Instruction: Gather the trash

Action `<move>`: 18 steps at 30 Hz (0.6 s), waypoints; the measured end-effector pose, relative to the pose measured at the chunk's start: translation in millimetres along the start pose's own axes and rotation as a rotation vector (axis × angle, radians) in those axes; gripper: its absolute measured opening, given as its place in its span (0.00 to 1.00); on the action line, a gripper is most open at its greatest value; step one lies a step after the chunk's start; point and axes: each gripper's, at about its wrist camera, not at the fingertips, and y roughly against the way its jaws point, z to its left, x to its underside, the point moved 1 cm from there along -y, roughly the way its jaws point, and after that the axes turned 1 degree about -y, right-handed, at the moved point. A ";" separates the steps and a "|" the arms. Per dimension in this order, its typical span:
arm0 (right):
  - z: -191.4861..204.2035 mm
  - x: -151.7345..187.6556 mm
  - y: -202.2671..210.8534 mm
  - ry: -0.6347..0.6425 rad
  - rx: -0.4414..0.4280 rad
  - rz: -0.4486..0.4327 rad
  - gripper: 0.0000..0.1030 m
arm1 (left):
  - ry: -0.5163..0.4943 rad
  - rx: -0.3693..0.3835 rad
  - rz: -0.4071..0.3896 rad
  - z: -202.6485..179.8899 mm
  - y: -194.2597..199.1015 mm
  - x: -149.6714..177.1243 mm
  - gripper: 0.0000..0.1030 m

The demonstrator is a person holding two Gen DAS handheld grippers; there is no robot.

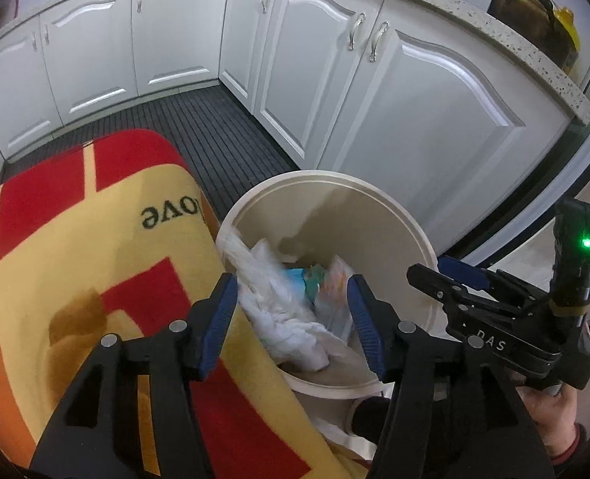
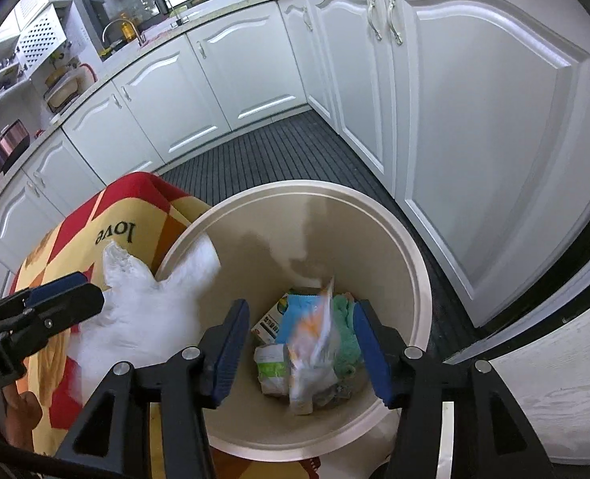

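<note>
A round beige trash bin [image 1: 394,207] [image 2: 414,263] stands on the floor beside a red and yellow blanket [image 1: 75,247] [image 2: 55,247]. It holds trash: a blurred clear plastic wrapper [image 2: 315,343] in mid-fall, a blue and green cloth [image 2: 343,327] and small cartons [image 2: 271,363]. A white plastic bag [image 1: 279,299] [image 2: 151,311] hangs over the bin's left rim. My left gripper [image 1: 291,319] is open above the bin, with nothing between the jaws. My right gripper [image 2: 301,343] is open above the bin, its jaws empty; it also shows in the left wrist view [image 1: 446,275].
White kitchen cabinets [image 1: 335,80] [image 2: 474,119] run behind and to the right of the bin. A dark slatted floor mat [image 1: 215,131] [image 2: 279,151] lies in front of them. The counter carries pots [image 1: 530,12] and a sink [image 2: 123,36].
</note>
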 end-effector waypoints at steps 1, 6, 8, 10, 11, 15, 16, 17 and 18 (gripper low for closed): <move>0.5 0.5 0.0 0.000 0.000 0.001 0.50 | -0.001 -0.002 -0.001 -0.2 0.8 0.6 0.54; 2.2 4.6 3.8 -0.001 -0.005 0.000 0.51 | -0.014 -0.028 -0.020 -0.9 5.7 2.4 0.54; 2.3 6.7 4.9 -0.004 -0.004 -0.004 0.51 | -0.016 -0.037 -0.028 -1.0 8.2 2.4 0.54; 3.0 7.6 6.4 -0.010 -0.007 -0.009 0.55 | -0.016 -0.044 -0.034 -0.2 10.3 2.4 0.54; 3.9 8.0 7.3 -0.012 -0.009 -0.012 0.57 | -0.014 -0.050 -0.041 0.4 12.5 2.6 0.54; 11.1 10.7 12.5 -0.008 -0.013 -0.019 0.60 | -0.003 -0.061 -0.059 3.8 19.7 3.6 0.54; 12.6 10.5 13.2 -0.005 -0.014 -0.019 0.60 | 0.000 -0.063 -0.063 4.8 22.0 4.2 0.54; 14.7 11.0 14.7 -0.001 -0.016 -0.020 0.60 | 0.003 -0.067 -0.069 5.9 24.7 5.0 0.54; 16.7 11.5 16.5 0.002 -0.019 -0.022 0.60 | 0.006 -0.071 -0.073 6.3 26.5 5.5 0.54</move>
